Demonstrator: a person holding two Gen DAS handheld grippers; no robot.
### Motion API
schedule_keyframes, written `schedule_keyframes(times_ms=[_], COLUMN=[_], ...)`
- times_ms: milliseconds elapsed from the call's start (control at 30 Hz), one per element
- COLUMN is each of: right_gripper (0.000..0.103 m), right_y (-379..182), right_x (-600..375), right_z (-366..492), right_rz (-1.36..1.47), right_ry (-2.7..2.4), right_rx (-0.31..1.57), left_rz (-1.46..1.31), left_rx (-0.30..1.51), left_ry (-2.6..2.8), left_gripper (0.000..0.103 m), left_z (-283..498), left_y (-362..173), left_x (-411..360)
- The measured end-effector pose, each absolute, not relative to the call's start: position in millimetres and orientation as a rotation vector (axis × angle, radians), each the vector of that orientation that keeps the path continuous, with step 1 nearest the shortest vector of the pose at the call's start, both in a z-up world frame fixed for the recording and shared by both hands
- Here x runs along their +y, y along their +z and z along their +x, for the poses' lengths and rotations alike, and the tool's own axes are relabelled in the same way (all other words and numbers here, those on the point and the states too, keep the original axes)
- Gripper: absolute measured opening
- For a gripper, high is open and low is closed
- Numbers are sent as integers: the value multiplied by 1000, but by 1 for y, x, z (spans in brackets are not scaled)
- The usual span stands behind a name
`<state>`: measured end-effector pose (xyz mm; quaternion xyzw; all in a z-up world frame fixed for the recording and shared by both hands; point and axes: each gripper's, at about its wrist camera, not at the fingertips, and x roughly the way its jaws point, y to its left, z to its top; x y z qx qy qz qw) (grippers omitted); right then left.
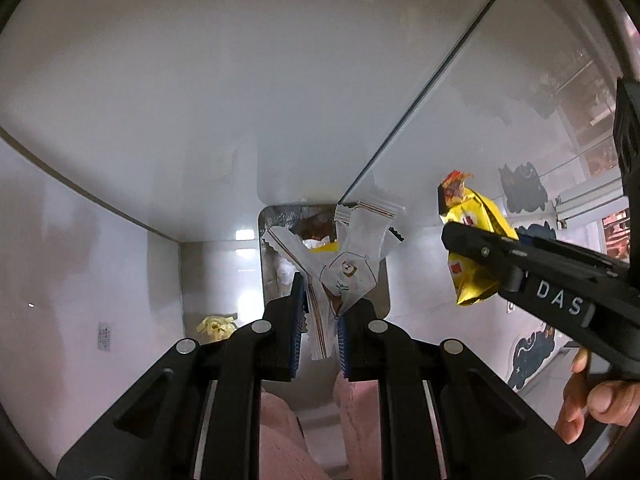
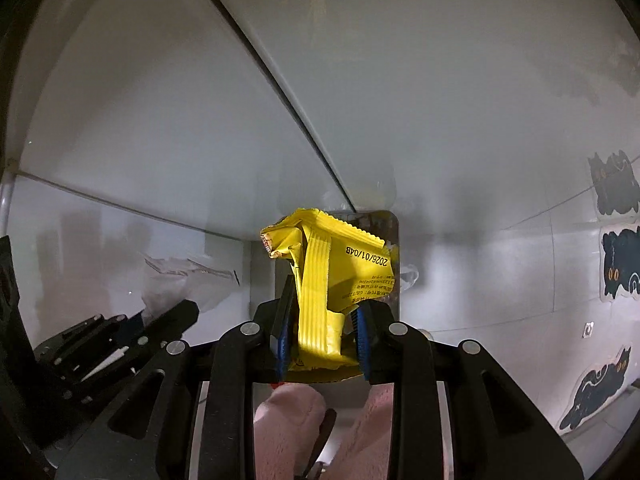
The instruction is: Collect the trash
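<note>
Two grippers hang above an open bin point(image 1: 276, 216): left gripper point(image 1: 322, 316) fingers pinch white wrappers point(image 1: 348, 256), right gripper point(image 2: 324, 328) fingers clasp a yellow wrapper point(image 2: 320, 280).

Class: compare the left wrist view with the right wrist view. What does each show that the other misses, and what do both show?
Left wrist only: a crumpled yellow scrap on the floor, the person's hand, and trash already in the bin.
Right wrist only: the date printed on the yellow wrapper.
Both: the left gripper shut on white wrappers, the right gripper with the yellow wrapper between its jaws, the bin, cat stickers.
</note>
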<state>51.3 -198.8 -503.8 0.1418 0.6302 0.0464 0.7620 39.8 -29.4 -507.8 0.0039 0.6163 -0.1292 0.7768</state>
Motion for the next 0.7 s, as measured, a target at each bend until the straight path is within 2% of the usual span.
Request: schedule_keyframes(times_ms=[167, 333, 433, 533, 567, 667, 700], right_gripper=[31, 38, 47, 50, 51, 59, 63], right_y=[-513, -514, -516, -513, -511, -504, -500], right_x=[-197, -196, -196, -197, -197, -198, -199], right_z=[58, 65, 66, 68, 70, 73, 73], right_rz=[310, 320, 327, 331, 333, 342, 344], right_ry=[94, 81, 75, 62, 59, 48, 44], right_rx=[1403, 1415, 1416, 1412, 1410, 1397, 1387], left_rz=[12, 3, 2, -5, -7, -6, -3], left_rx=[1366, 1381, 1383, 1387, 1382, 1370, 1364], left_ry=[-281, -276, -276, -274, -275, -269, -266], left_gripper=[15, 18, 19, 27, 33, 42, 47], left_z=[45, 51, 54, 58, 59, 62, 63], left_y=[-518, -523, -522, -521, -519, -513, -510], left_x=[-31, -33, -33, -34, -34, -32, -31])
